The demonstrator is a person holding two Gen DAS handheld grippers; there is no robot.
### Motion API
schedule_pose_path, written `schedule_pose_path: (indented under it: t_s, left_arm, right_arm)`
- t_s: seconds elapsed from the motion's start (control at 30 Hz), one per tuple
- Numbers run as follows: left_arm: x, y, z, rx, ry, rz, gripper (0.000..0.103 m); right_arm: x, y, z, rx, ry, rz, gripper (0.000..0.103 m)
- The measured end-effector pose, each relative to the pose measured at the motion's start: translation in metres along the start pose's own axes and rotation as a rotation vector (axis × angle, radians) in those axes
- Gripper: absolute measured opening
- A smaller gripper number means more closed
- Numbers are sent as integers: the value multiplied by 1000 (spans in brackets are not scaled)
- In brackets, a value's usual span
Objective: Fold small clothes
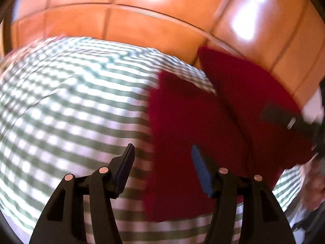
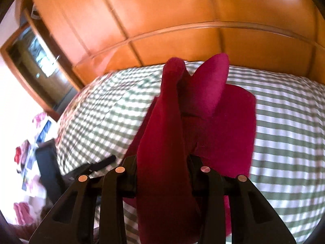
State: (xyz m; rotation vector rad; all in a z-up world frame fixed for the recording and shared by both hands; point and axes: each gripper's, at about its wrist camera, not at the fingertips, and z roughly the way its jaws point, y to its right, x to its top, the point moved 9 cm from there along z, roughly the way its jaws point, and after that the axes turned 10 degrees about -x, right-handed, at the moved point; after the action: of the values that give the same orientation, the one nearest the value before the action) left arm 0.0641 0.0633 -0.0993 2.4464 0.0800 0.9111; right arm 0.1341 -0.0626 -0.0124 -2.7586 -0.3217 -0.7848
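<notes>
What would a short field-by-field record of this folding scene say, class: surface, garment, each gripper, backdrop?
surface: green-and-white checked cloth
garment: dark red garment, partly lifted off the cloth
left gripper: open, empty, above the garment's edge
right gripper: shut on a bunched fold of the garment
backdrop: orange wooden panels

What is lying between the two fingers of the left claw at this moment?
Nothing is held there. In the left wrist view the left claw is open above the checked cloth and the edge of the red garment.
</notes>
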Motion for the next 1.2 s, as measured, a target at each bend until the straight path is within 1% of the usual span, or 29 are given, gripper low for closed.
schedule_pose_path:
  t_s: [0.07, 0.1, 0.2, 0.23, 0.27, 0.3, 0.33, 0.37, 0.4, 0.47, 0.53, 0.6, 0.63, 0.67, 0.7, 0.77, 0.87, 0.9, 0.93, 0.97, 1.0, 1.03, 1.1, 1.13, 1.2]
  left_arm:
    - [4, -18, -14, -31, 22, -73, 58]
    - [5, -26, -20, -61, 26, -111, 58]
    - [10, -38, -29, -115, 37, -179, 58]
    - [11, -37, -30, -134, 37, -188, 58]
    - [13, -35, -31, -157, 35, -195, 58]
    - [15, -31, -31, -180, 32, -200, 59]
    - [16, -27, -31, -203, 28, -204, 61]
    - [18, -21, -30, -236, 16, -211, 64]
    - [16, -14, -29, -258, 7, -217, 66]
    - [15, -1, -26, -312, -21, -231, 68]
    - [14, 7, -21, -359, -57, -254, 71]
    - [14, 17, -19, -410, -82, -272, 72]
    - [15, 23, -18, -434, -93, -277, 73]
    - [15, 27, -18, -443, -100, -277, 73]
    - [15, 33, -17, -452, -113, -269, 73]
    - [12, 42, -12, -430, -147, -243, 75]
    - [4, 49, 3, -368, -203, -224, 74]
    - [1, 53, 7, -354, -221, -216, 67]
    - [0, 56, 9, -339, -231, -202, 57]
    - [-1, 59, 10, -319, -240, -184, 56]
    - [-1, 61, 10, -309, -240, -175, 56]
    - [0, 65, 9, -299, -236, -162, 56]
    - [3, 66, 10, -277, -237, -148, 56]
    - [5, 64, 10, -265, -234, -153, 64]
    - [10, 62, 8, -258, -225, -168, 71]
  right_arm:
    - [-6, -21, 17, -10, -30, -54, 33]
    - [-14, -31, 27, -13, -48, -86, 33]
    - [-33, -47, 51, -48, -89, -162, 34]
    - [-34, -50, 53, -39, -90, -170, 39]
    - [-37, -55, 51, 2, -84, -173, 42]
    - [-38, -58, 47, 43, -78, -170, 49]
    - [-38, -60, 39, 111, -73, -156, 66]
    - [-38, -62, 32, 160, -65, -142, 72]
    - [-38, -62, 22, 201, -48, -131, 73]
    - [-41, -53, 2, 248, -17, -107, 73]
    - [-45, -38, -14, 257, 6, -75, 73]
    - [-55, -13, -29, 222, 30, -46, 73]
    - [-58, -7, -31, 198, 33, -37, 73]
    - [-67, 11, -36, 156, 34, -19, 73]
    - [-72, 22, -39, 133, 33, -4, 73]
    - [-82, 43, -43, 82, 35, 21, 73]
    - [-91, 57, -44, 32, 46, 28, 73]
    - [-91, 57, -43, 26, 52, 25, 70]
    - [-90, 55, -42, 19, 61, 16, 68]
    - [-88, 54, -41, 17, 67, 5, 68]
    - [-88, 49, -39, 17, 70, -13, 68]
    - [-84, 41, -30, 20, 70, -31, 64]
    - [-83, 32, -25, 19, 73, -70, 60]
    - [-80, 26, -22, 15, 77, -92, 60]
    - [-77, 15, -18, 10, 91, -137, 60]
